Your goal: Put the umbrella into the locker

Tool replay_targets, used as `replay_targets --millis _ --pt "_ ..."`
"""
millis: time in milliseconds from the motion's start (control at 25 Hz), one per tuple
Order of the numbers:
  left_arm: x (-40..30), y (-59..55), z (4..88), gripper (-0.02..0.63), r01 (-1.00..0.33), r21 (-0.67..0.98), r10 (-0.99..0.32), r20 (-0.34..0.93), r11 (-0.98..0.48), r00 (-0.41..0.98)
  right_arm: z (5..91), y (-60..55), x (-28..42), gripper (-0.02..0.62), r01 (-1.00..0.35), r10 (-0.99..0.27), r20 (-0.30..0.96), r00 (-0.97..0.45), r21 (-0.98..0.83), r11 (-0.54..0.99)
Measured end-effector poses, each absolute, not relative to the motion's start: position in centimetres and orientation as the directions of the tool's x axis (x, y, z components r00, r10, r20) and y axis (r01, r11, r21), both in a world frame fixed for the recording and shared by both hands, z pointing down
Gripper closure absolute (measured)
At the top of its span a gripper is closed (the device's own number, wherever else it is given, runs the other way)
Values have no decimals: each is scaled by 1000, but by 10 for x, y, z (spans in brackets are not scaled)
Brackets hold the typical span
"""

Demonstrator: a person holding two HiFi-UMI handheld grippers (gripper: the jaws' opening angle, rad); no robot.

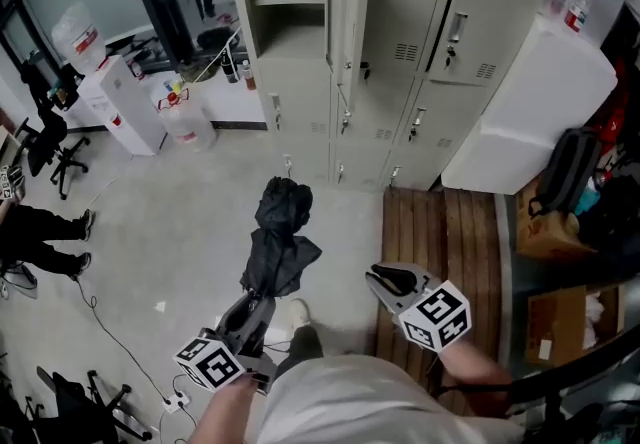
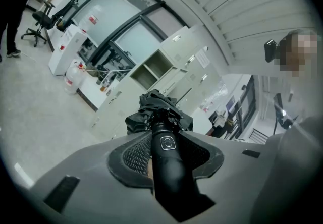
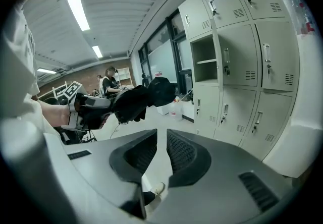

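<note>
Left hand-held gripper (image 1: 250, 307) is clamped on the umbrella (image 1: 280, 237) handle mid-air, right hand-held gripper (image 1: 385, 280) is empty with jaws slightly apart, so I'd keep it level and aim for the open locker (image 1: 285, 27) at 12 o'clock.

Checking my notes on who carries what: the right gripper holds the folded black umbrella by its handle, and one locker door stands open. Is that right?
Not quite. The left gripper holds the folded black umbrella by its handle, as the left gripper view shows; the right gripper has nothing between its jaws. One locker door does stand open.
</note>
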State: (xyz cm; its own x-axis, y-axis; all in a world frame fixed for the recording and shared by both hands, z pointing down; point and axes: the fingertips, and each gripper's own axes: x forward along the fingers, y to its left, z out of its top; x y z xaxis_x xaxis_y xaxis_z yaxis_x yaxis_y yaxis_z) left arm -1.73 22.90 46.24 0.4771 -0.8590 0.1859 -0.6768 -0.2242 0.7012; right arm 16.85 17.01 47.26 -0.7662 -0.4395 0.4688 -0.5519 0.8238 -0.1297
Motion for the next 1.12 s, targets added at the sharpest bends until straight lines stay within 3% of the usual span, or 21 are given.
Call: replay_targets --millis 680,1120 --pt "-114 -6 444 436 -702 629 -807 195 -333 558 446 9 37 574 -634 -533 423 -733 -141 761" --pt "-106 -150 434 437 -738 608 -834 215 -294 509 431 -101 11 577 -515 -418 464 -781 -102 851"
